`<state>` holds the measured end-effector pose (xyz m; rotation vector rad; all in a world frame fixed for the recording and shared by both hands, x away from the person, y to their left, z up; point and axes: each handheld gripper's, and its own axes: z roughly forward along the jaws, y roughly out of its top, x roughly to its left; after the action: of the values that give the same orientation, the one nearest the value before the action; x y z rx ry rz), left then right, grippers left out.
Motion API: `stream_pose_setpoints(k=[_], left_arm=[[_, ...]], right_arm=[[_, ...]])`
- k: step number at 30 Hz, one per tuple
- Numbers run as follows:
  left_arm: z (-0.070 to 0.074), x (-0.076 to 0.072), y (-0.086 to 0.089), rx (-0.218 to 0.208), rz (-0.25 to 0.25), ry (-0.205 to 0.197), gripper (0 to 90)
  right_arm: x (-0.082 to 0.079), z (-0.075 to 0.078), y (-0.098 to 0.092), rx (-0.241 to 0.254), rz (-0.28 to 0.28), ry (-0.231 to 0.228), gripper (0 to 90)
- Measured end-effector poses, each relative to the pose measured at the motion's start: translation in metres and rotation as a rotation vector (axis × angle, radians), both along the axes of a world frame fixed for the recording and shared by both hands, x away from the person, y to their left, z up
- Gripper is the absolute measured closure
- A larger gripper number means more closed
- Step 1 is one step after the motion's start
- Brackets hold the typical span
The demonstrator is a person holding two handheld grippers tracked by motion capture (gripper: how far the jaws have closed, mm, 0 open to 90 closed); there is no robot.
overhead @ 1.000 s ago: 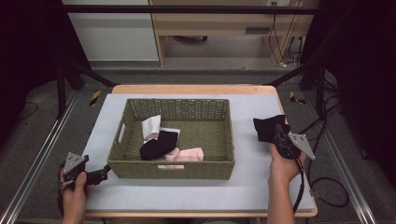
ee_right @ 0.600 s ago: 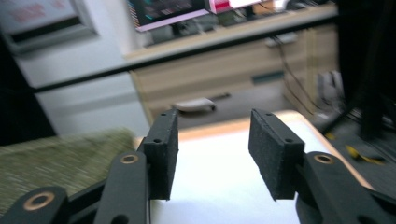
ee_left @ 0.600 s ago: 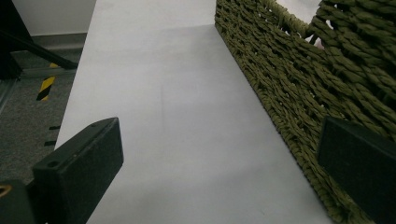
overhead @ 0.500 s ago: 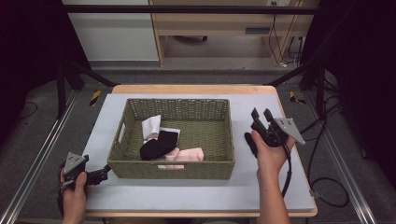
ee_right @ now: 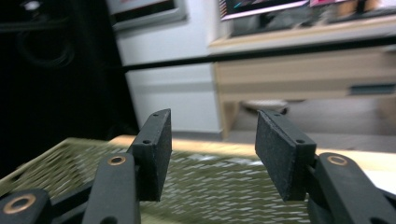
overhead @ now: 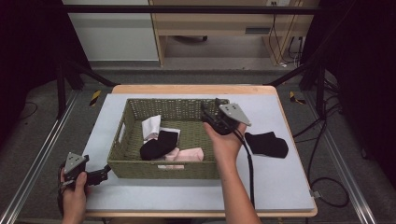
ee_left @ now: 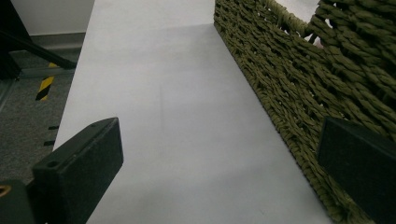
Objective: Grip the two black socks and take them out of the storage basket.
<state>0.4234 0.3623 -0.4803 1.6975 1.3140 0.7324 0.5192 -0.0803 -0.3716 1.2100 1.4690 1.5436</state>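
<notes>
Grey table (overhead: 280, 186), mid frame, on a dark floor; wooden furniture at the top. Woven basket (overhead: 140, 161) at centre holds a black sock (overhead: 159, 144), pink cloth (overhead: 187, 154) and white cloth (overhead: 152, 126). A second black sock (overhead: 267, 144) lies on the table, right of centre. Right gripper (overhead: 209, 112) over the basket's upper right corner, jaws apart, empty. Left gripper (overhead: 103, 173) at lower left, jaws wide, empty, beside the basket wall. No legible writing.
</notes>
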Motion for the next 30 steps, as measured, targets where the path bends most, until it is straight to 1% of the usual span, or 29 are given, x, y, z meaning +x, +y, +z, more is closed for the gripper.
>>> stream_pose_setpoints(k=[2, 3, 5, 7, 9, 10, 11, 13, 14, 15, 16, 17, 19, 20, 21, 22, 24, 25, 26, 28, 29, 30], left_arm=[[0.0, 0.0, 0.0, 0.003, 0.0, -0.003, 0.7], [0.0, 0.0, 0.0, 0.004, 0.0, -0.004, 0.7], [0.0, -0.001, -0.001, 0.003, 0.001, -0.005, 0.7], [0.0, -0.001, -0.001, 0.002, 0.002, -0.005, 0.7], [0.0, 0.0, 0.0, -0.001, 0.002, -0.005, 0.7], [0.0, 0.0, 0.0, 0.0, 0.002, -0.004, 0.7], [0.0, 0.0, 0.0, 0.0, 0.001, -0.003, 0.7], [0.0, 0.0, 0.0, 0.001, -0.002, -0.001, 0.7], [0.0, 0.0, 0.0, 0.002, -0.001, -0.001, 0.7], [0.0, 0.0, 0.0, 0.004, -0.001, -0.002, 0.7], [0.0, 0.0, -0.001, 0.005, -0.001, -0.002, 0.7], [0.0, 0.0, -0.001, 0.005, -0.002, -0.002, 0.7], [0.0, 0.0, -0.001, 0.006, -0.002, -0.002, 0.7], [0.0, 0.0, -0.001, 0.005, -0.001, -0.001, 0.7], [0.0, 0.0, -0.001, 0.008, -0.001, -0.001, 0.7], [0.0, 0.0, -0.001, 0.009, -0.001, -0.001, 0.7], [0.0, 0.0, -0.001, 0.011, -0.002, -0.002, 0.7], [0.0, 0.0, -0.001, 0.011, -0.001, -0.002, 0.7], [0.0, -0.001, -0.001, 0.011, -0.001, -0.003, 0.7], [0.0, -0.001, -0.001, 0.012, 0.0, -0.005, 0.7], [0.0, -0.001, -0.001, 0.012, -0.001, -0.005, 0.8], [0.0, -0.001, -0.001, 0.012, -0.001, -0.005, 0.7]], right_arm=[[0.005, -0.006, 0.018, -0.01, 0.054, 0.034, 46.5], [0.006, -0.009, 0.023, -0.015, 0.067, 0.047, 46.6], [0.011, -0.016, 0.038, -0.024, 0.106, 0.089, 46.6], [0.014, -0.02, 0.048, -0.018, 0.133, 0.119, 46.6], [0.016, -0.024, 0.058, -0.016, 0.162, 0.162, 47.5], [0.016, -0.025, 0.063, -0.033, 0.187, 0.188, 50.1], [0.016, -0.025, 0.067, -0.039, 0.215, 0.212, 52.0], [0.015, -0.027, 0.074, -0.015, 0.29, 0.268, 53.5], [0.015, -0.028, 0.077, -0.005, 0.331, 0.317, 55.9], [0.015, -0.029, 0.079, -0.026, 0.346, 0.332, 57.6], [0.015, -0.03, 0.08, -0.063, 0.361, 0.339, 60.2], [0.014, -0.03, 0.083, -0.076, 0.38, 0.359, 62.6], [0.014, -0.031, 0.086, -0.079, 0.413, 0.381, 64.6], [0.013, -0.031, 0.087, -0.089, 0.424, 0.388, 65.4], [0.013, -0.032, 0.09, -0.112, 0.439, 0.392, 65.7], [0.013, -0.033, 0.092, -0.141, 0.452, 0.393, 65.7], [0.012, -0.035, 0.096, -0.176, 0.475, 0.417, 65.6], [0.012, -0.037, 0.099, -0.205, 0.487, 0.434, 65.1], [0.012, -0.038, 0.1, -0.223, 0.494, 0.442, 64.5], [0.012, -0.04, 0.103, -0.235, 0.513, 0.459, 62.6], [0.012, -0.042, 0.106, -0.237, 0.525, 0.474, 60.2], [0.013, -0.043, 0.107, -0.249, 0.528, 0.489, 59.4]])
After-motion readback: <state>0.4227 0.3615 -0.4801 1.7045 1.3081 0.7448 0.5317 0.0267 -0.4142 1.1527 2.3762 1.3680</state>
